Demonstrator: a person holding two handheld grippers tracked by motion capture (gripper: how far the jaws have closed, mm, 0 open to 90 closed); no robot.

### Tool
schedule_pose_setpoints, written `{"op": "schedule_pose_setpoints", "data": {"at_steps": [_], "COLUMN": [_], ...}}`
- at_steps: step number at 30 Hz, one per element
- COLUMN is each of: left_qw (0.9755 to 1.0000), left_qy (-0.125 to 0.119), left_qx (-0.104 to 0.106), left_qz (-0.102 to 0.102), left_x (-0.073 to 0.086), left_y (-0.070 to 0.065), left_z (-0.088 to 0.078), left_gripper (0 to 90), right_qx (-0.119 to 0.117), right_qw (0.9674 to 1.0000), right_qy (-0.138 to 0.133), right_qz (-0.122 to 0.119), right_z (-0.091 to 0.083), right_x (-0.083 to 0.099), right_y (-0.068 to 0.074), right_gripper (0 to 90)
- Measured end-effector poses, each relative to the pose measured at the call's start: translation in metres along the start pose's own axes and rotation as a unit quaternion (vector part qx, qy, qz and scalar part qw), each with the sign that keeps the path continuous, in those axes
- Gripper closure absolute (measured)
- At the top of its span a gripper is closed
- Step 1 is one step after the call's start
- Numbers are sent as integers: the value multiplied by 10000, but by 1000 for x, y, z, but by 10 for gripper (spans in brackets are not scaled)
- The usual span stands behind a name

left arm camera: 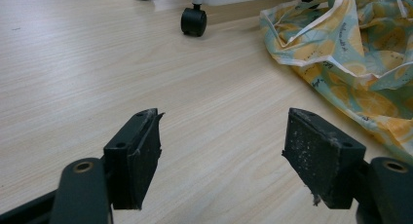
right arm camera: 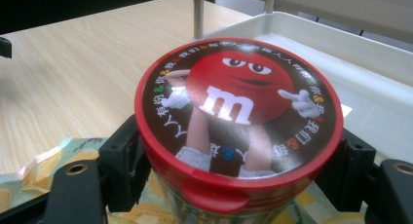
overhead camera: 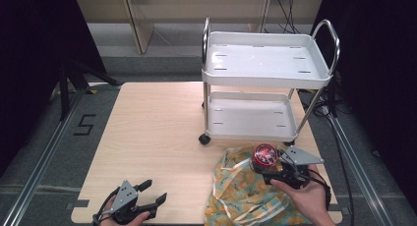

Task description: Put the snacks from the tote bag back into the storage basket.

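There was one tub (overhead camera: 264, 157) with a red lid, and the right gripper (overhead camera: 275, 171) was pinching it. Its two black jaws pressed on the sides of the tub, just under the lid. The lid had a red candy face on it. The tub was held upright over the bag (overhead camera: 246, 191), close to the bottom shelf of the cart.

There was one bag, yellow and green with lemons on it. It lay crumpled at the near right corner of the table (overhead camera: 152, 127) and hung a bit over the near edge.

There was one white cart (overhead camera: 268, 81) with two shelves (overhead camera: 251, 119), one over the other. It stood on the far right part of the table. I could count two little black wheels (left arm camera: 193, 21) in the left gripper view.

There were two grippers and two hands. The left gripper (overhead camera: 151, 195) sat near the front left edge of the table. Its jaws were spread wide apart with only bare wood between them. It was touching no thing, and it was well apart from the bag.

The whole left half of the table was bare wood, so there was lots of room to move there. The right side was tight, with the cart, the bag and the tub all close together.
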State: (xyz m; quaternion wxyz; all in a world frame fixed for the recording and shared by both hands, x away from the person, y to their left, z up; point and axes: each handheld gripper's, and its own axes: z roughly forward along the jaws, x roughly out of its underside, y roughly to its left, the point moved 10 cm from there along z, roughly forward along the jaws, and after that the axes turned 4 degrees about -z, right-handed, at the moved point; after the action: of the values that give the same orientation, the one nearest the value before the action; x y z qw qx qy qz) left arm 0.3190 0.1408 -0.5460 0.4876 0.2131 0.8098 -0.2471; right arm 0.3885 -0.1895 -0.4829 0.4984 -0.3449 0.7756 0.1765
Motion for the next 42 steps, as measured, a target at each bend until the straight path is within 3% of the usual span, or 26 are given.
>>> {"op": "schedule_pose_setpoints", "data": {"at_steps": [3, 6, 12, 13, 14, 16, 18, 25, 27, 29, 36, 37, 39, 42], "left_qw": [10000, 10000, 9999, 9999, 10000, 10000, 10000, 10000, 10000, 10000, 10000, 10000, 10000, 10000], "left_qy": [-29, -52, -58, -57, 33, 6, 4, -9, -4, -8, 32, 30, 28, 35], "left_qx": [8, 5, 3, 3, -17, 20, 26, 28, 28, 27, -25, -25, -28, -25], "left_qz": [-46, -84, -92, -84, 90, 90, 82, 69, 72, 71, 70, 70, 62, 66], "left_x": [-1, -1, -1, -1, 0, 0, 0, -1, 0, -1, 0, 0, 0, 0], "left_y": [-1, -1, -1, -1, 2, 1, 1, 1, 1, 2, 2, 2, 2, 2], "left_z": [1, 1, 1, 1, -1, 0, 0, 0, 0, 0, -1, -1, -1, -1], "left_gripper": [285, 285, 285, 285, 285, 286, 286, 286, 286, 286, 286, 286, 286, 286], "right_qx": [8, -6, 0, -55, -37, -15, -55, -70, -8, -66, -61, -19, -43, -79], "right_qw": [9998, 10000, 9998, 9999, 9999, 9997, 9999, 9997, 10000, 9999, 10000, 9998, 9997, 9999], "right_qy": [-74, -58, -60, -51, -44, -83, 3, -87, -42, -17, 2, -68, -94, -46], "right_qz": [-190, -61, -163, -131, -141, -232, -92, -230, -7, -123, -30, -195, -229, -109], "right_z": [3, 4, 6, 7, 7, 8, 9, 13, 12, 12, 13, 14, 15, 15], "right_x": [-2, -2, -5, -5, -5, -6, -5, -8, -7, -8, -8, -10, -11, -12], "right_y": [-2, 1, 0, 2, 2, 0, 3, 2, 5, 3, 6, 2, 3, 4], "right_gripper": [263, 263, 263, 263, 263, 263, 263, 263, 263, 263, 263, 263, 263, 263]}}
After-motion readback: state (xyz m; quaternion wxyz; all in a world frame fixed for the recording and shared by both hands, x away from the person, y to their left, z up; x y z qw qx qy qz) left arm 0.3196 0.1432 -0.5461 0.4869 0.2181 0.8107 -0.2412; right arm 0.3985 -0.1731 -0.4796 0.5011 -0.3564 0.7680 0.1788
